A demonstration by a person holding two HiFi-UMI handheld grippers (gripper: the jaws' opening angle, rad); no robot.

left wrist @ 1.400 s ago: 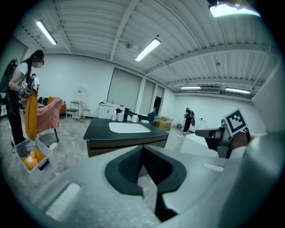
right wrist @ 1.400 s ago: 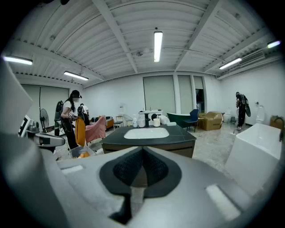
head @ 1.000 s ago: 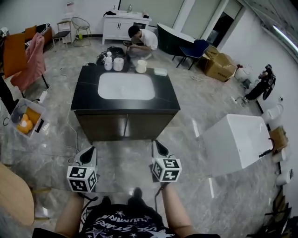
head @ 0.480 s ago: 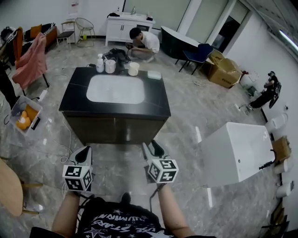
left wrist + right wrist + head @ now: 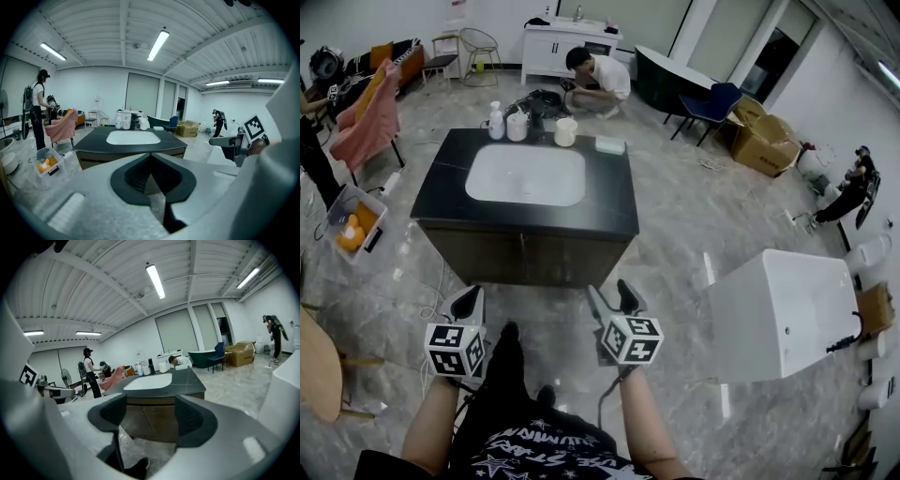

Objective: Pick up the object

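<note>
A black counter (image 5: 609,202) with a white sink (image 5: 527,175) stands ahead of me. On its far edge are a white bottle (image 5: 495,120), a white cup (image 5: 517,126), a white jug (image 5: 566,131) and a flat white dish (image 5: 609,144). Both grippers hang low over the floor, short of the counter's front. My left gripper (image 5: 469,302) is shut, its dark pads meeting in the left gripper view (image 5: 151,157), with nothing in it. The jaws of my right gripper (image 5: 609,295) are opening and stand wide apart, with nothing between them (image 5: 150,413).
A white block-shaped tub (image 5: 787,300) stands on the floor at the right. A clear bin with orange things (image 5: 352,220) sits left of the counter, and a pink cloth (image 5: 370,117) hangs on a chair. A person (image 5: 600,75) crouches behind the counter. Cardboard boxes (image 5: 769,141) lie far right.
My right gripper's jaws have spread from shut to wide apart. The left gripper stays shut. The view has shifted as the person steps forward, and a leg now shows between the grippers.
</note>
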